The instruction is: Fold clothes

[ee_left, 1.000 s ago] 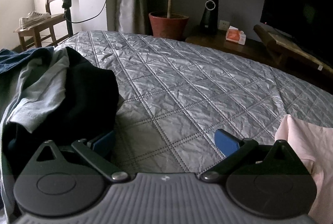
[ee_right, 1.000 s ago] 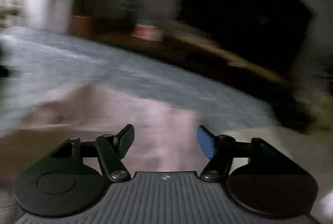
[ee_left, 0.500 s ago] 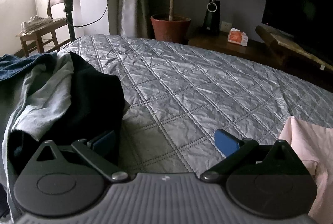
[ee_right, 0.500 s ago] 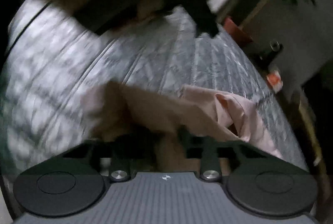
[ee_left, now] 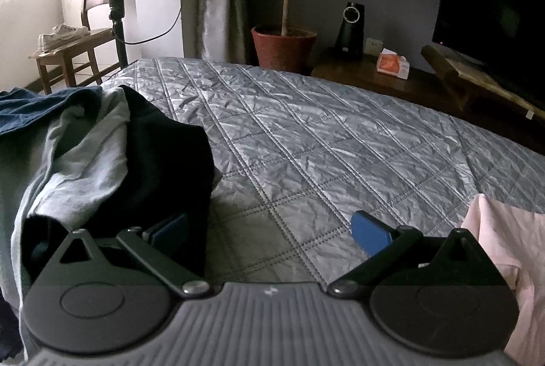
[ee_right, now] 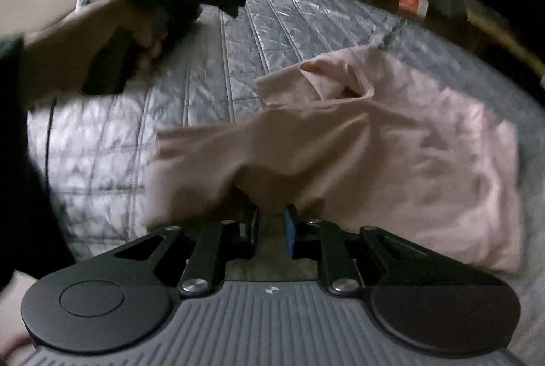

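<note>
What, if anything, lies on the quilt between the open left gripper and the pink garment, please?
Nothing visible does. The left gripper hangs open over bare grey quilt, and the pink garment lies just to its right. The dark clothes pile sits on its other side.

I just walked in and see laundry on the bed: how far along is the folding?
Barely begun. Nothing looks folded yet. In hand: the right gripper has just closed on the rumpled pink garment, which lies on the quilted bed. The left gripper is open and empty. Left: the heap of dark and grey clothes.
</note>
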Available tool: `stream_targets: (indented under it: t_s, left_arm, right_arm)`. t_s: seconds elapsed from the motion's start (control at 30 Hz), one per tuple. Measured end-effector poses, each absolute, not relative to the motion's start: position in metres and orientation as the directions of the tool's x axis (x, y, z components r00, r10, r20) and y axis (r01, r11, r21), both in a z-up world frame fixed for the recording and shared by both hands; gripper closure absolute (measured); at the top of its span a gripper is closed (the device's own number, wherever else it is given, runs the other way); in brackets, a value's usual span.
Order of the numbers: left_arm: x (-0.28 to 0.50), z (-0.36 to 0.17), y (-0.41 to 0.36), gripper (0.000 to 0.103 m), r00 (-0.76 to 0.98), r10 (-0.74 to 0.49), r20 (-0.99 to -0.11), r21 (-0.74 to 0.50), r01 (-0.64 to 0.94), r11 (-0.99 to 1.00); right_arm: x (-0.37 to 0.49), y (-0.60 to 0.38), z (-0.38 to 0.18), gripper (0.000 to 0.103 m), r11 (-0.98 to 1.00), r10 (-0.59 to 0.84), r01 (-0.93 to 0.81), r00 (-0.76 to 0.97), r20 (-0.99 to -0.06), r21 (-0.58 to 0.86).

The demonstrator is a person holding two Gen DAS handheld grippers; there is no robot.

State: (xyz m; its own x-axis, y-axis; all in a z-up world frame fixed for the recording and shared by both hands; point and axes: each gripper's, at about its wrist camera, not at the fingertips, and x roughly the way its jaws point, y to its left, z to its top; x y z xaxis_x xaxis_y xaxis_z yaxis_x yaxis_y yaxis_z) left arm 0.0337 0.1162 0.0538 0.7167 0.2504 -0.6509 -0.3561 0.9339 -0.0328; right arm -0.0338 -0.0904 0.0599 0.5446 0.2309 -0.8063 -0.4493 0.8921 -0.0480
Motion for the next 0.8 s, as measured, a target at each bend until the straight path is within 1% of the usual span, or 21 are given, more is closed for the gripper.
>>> stream_targets:
  t_s: [0.03,0.07,0.1,0.17,0.2,0.27,0.33,0.37,0.4,0.47,0.53,0.57,0.6,0.67,0.8]
  left_arm:
    - [0.034,0.054,0.116,0.002,0.716,0.254,-0.650,-0.030,-0.358,0.933]
    - [0.034,0.054,0.116,0.002,0.716,0.256,-0.650,-0.027,-0.358,0.933]
    - [0.033,0.054,0.116,0.002,0.716,0.258,-0.649,-0.023,-0.357,0.934]
    - [0.033,0.055,0.115,0.002,0.718,0.264,-0.645,-0.012,-0.354,0.935]
    - [0.033,0.056,0.115,0.002,0.718,0.266,-0.643,-0.008,-0.354,0.935]
    - [0.032,0.056,0.116,0.002,0.718,0.267,-0.643,-0.009,-0.356,0.935]
    - [0.032,0.056,0.118,0.002,0.717,0.267,-0.644,-0.012,-0.358,0.934]
    - [0.032,0.056,0.119,0.002,0.717,0.267,-0.644,-0.013,-0.359,0.933]
    - [0.032,0.057,0.120,0.002,0.717,0.266,-0.644,-0.015,-0.360,0.933]
    - [0.031,0.057,0.122,0.002,0.719,0.265,-0.643,-0.019,-0.361,0.932]
    - [0.032,0.058,0.123,0.002,0.719,0.266,-0.642,-0.022,-0.364,0.931]
    - [0.032,0.058,0.123,0.002,0.719,0.266,-0.643,-0.024,-0.366,0.930]
    - [0.032,0.058,0.123,0.002,0.719,0.266,-0.643,-0.024,-0.366,0.930]
    - [0.032,0.058,0.122,0.002,0.718,0.266,-0.643,-0.018,-0.362,0.932]
    - [0.032,0.058,0.127,0.002,0.718,0.269,-0.642,-0.026,-0.371,0.928]
  right_arm:
    - [-0.038,-0.086,0.066,0.077,0.886,0.234,-0.458,0.572,-0.786,-0.069]
    - [-0.040,-0.078,0.073,0.069,0.874,0.262,-0.480,0.589,-0.764,-0.070]
    - [-0.039,-0.067,0.077,0.045,0.855,0.301,-0.515,0.593,-0.747,-0.065]
    - [-0.040,-0.039,0.079,0.016,0.796,0.374,-0.601,0.577,-0.726,-0.067]
    - [-0.040,-0.025,0.078,0.018,0.763,0.412,-0.643,0.558,-0.720,-0.061]
    - [-0.038,-0.001,0.070,0.019,0.719,0.442,-0.691,0.536,-0.719,-0.072]
    - [-0.029,0.016,0.050,0.032,0.710,0.407,-0.699,0.507,-0.760,-0.085]
    - [-0.021,0.019,0.038,0.045,0.724,0.392,-0.687,0.480,-0.785,-0.060]
    - [-0.014,0.021,0.027,0.053,0.737,0.377,-0.675,0.455,-0.807,-0.036]
    - [-0.007,0.022,0.018,0.055,0.766,0.370,-0.643,0.456,-0.810,-0.012]
    - [0.000,0.023,0.013,0.066,0.790,0.376,-0.614,0.470,-0.799,0.011]
    - [0.007,0.026,0.013,0.082,0.802,0.388,-0.595,0.465,-0.796,0.044]
    - [0.013,0.027,0.014,0.085,0.802,0.430,-0.588,0.445,-0.785,0.106]
    - [0.015,0.038,0.015,0.085,0.768,0.528,-0.602,0.402,-0.748,0.219]
    - [0.013,0.049,0.017,0.083,0.725,0.568,-0.648,0.373,-0.733,0.232]
